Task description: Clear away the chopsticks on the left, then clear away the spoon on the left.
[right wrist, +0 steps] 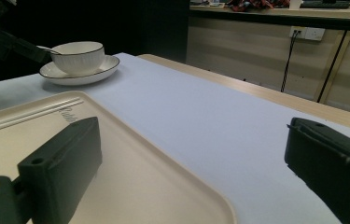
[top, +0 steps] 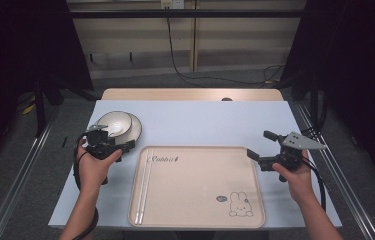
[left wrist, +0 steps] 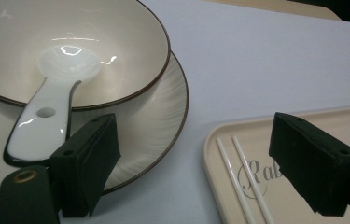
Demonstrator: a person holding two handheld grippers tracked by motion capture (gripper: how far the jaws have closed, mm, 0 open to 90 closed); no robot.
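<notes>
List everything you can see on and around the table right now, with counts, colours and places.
bowl: one, cream with a dark rim, standing on the plate at the table's far left.
spoon: one, white, in the bowl, handle over the rim.
plate: one, cream with a dark rim, under the bowl.
tray: one, beige with a rabbit drawing, centre near edge.
chopsticks: one pair, white, lying along the tray's left side.
table: one, covered in pale blue.
left gripper: black, jaws open, beside the plate.
right gripper: black, jaws open, at the tray's right edge.
</notes>
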